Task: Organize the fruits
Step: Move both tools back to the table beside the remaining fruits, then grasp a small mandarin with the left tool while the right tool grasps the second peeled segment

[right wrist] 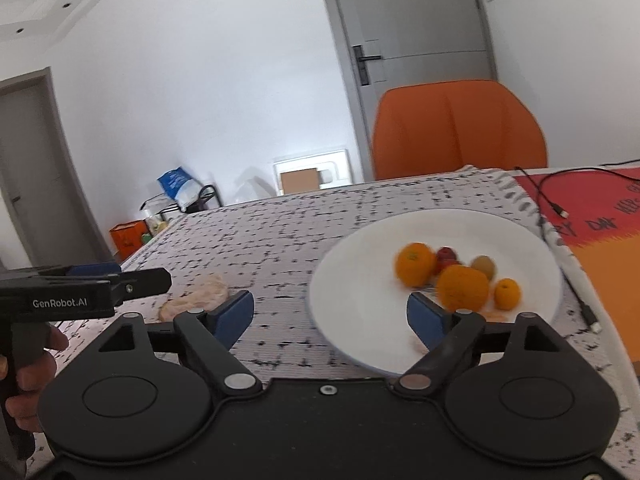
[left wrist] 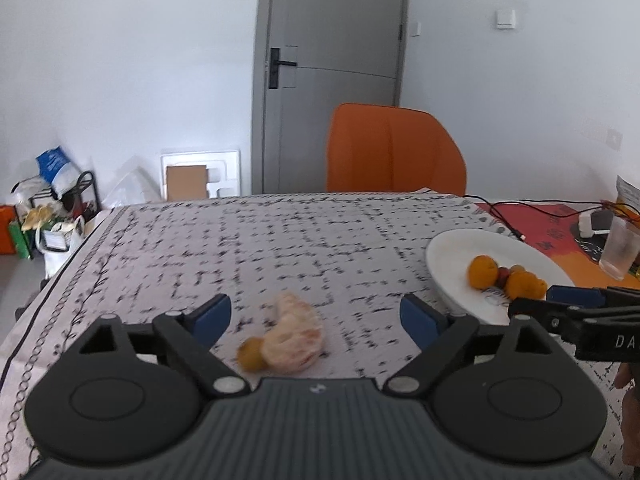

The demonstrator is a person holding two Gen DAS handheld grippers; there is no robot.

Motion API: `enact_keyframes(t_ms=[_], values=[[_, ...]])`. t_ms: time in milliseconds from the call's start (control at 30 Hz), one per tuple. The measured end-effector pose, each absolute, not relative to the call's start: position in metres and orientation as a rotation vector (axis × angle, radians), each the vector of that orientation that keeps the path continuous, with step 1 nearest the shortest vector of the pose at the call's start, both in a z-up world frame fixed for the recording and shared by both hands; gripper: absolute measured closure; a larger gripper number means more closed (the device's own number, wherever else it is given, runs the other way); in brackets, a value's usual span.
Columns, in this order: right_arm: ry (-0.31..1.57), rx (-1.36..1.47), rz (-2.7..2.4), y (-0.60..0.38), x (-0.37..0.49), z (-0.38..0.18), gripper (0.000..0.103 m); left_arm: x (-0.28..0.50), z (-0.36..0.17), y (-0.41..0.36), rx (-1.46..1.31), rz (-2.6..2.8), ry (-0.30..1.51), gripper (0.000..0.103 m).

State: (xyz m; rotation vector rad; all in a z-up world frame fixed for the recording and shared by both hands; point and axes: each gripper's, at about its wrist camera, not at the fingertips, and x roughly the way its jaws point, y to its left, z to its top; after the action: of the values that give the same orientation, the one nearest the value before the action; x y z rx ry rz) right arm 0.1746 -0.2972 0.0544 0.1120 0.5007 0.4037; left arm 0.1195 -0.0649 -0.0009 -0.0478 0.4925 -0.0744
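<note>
Left wrist view shows my left gripper (left wrist: 316, 314) spread wide and empty over the peeled fruit (left wrist: 294, 340) on the cloth (left wrist: 280, 240). My right gripper (right wrist: 330, 314) gapes empty at the plate (right wrist: 360, 292). I'd straddle the soft fruit squarely and squeeze gently.

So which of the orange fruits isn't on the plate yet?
The small orange fruit on the tablecloth beside the peeled piece; the others sit on the white plate.
</note>
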Motion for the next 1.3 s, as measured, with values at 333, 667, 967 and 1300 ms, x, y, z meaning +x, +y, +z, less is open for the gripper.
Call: enact_keyframes(t_ms=[333,667,967,1300], values=[[0.516,0.066,0.472,-0.260,0.175,0.053,0.013,0.101,-0.008,-0.023,-0.076,0.011,0.505,0.013],[0.533,0.031,0.511,-0.232,0.177,0.051,0.008,0.089,-0.023,0.007,-0.120,0.067,0.530,0.013],[0.553,0.001,0.538,-0.212,0.180,0.046,0.007,0.083,-0.034,0.021,-0.145,0.082,0.544,0.017],[0.590,-0.017,0.550,-0.197,0.188,0.038,0.000,0.081,-0.049,0.028,-0.175,0.057,0.592,0.032]])
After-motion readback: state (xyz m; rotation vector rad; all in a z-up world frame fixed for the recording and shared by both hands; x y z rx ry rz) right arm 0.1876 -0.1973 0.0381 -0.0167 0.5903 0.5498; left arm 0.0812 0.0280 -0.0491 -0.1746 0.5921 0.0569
